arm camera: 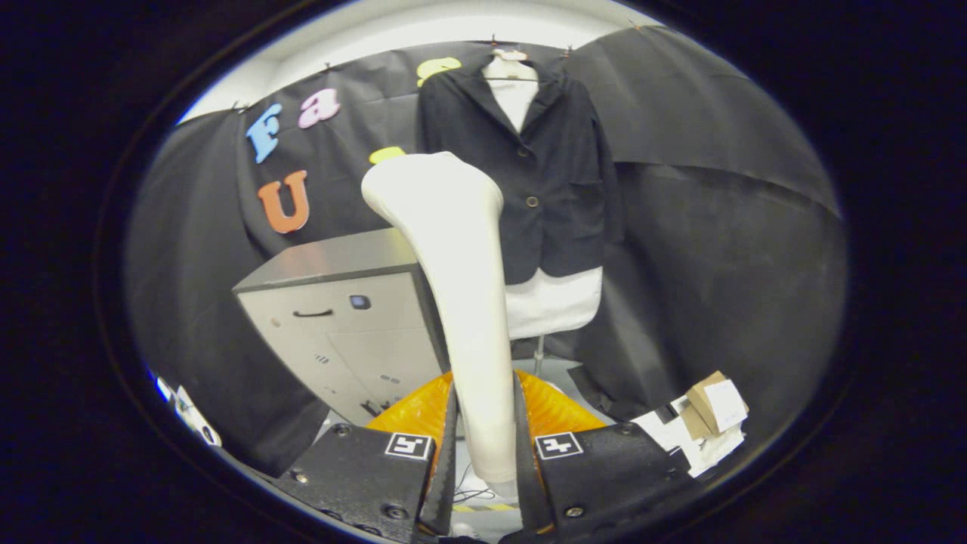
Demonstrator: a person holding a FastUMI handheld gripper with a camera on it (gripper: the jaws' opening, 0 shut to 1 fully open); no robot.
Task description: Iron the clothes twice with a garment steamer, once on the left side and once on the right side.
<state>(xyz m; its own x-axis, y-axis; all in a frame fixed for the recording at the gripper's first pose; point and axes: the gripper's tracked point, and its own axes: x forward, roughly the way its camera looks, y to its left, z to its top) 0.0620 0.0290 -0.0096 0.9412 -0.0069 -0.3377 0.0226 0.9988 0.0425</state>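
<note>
My gripper (483, 446) is shut on the handle of a white garment steamer (453, 264), both fingers pressing its sides. The steamer rises upright from between the fingers, its wide head at the top, turned toward the clothes. Beyond it a black jacket (544, 174) hangs on a white dress form (555, 302), buttoned, with a white hem showing below. The steamer head stands short of the jacket, overlapping its left side in the view; I cannot tell whether it touches.
A grey metal cabinet (340, 317) stands to the left of the dress form, just beyond the fingers. Cardboard boxes and white papers (702, 423) lie on the floor to the right. Black cloth walls the booth behind and at both sides.
</note>
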